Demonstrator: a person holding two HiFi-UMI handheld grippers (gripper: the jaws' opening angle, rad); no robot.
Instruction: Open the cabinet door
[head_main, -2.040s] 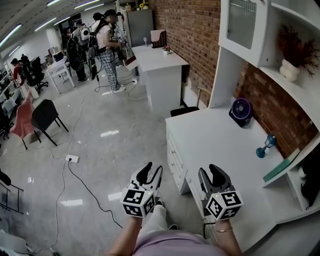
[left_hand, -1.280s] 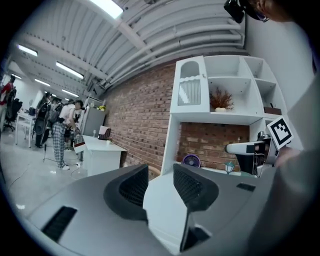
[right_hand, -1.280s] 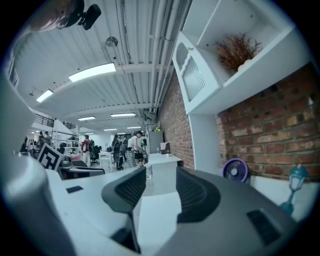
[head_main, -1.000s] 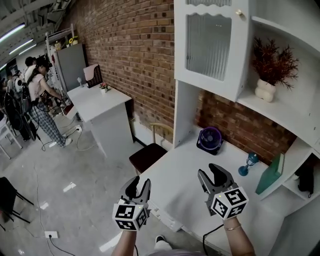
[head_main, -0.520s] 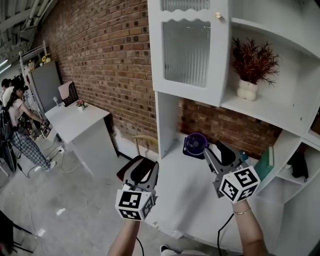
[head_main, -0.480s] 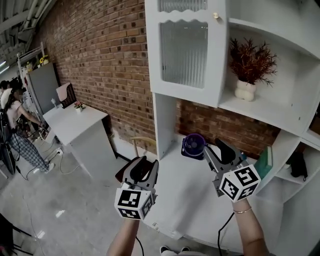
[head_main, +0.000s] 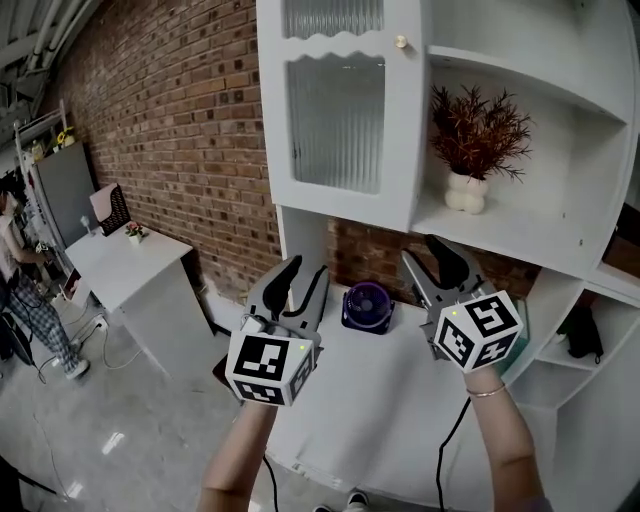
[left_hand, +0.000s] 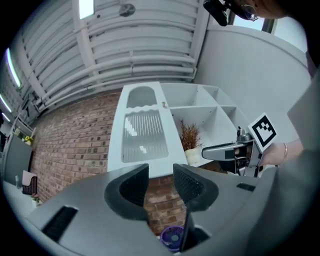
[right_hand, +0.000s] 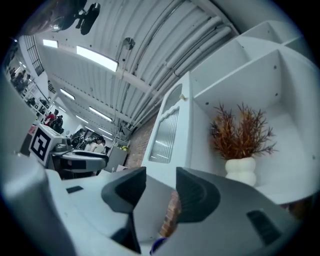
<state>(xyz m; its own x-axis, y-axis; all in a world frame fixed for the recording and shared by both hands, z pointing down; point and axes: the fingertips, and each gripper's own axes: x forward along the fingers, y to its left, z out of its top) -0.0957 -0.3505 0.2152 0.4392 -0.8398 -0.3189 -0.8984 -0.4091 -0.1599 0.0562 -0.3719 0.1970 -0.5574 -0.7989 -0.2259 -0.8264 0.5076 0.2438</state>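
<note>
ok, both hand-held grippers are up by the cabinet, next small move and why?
Probably raise the right hand-held gripper toward the small gold knob at the upper right corner of the cabinet door. The door looks shut; that gripper's jaws stand apart and empty, below the knob, nearer it than the left hand-held gripper.

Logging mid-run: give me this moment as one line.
cabinet door shut | knob free | left tool open | right tool open
</note>
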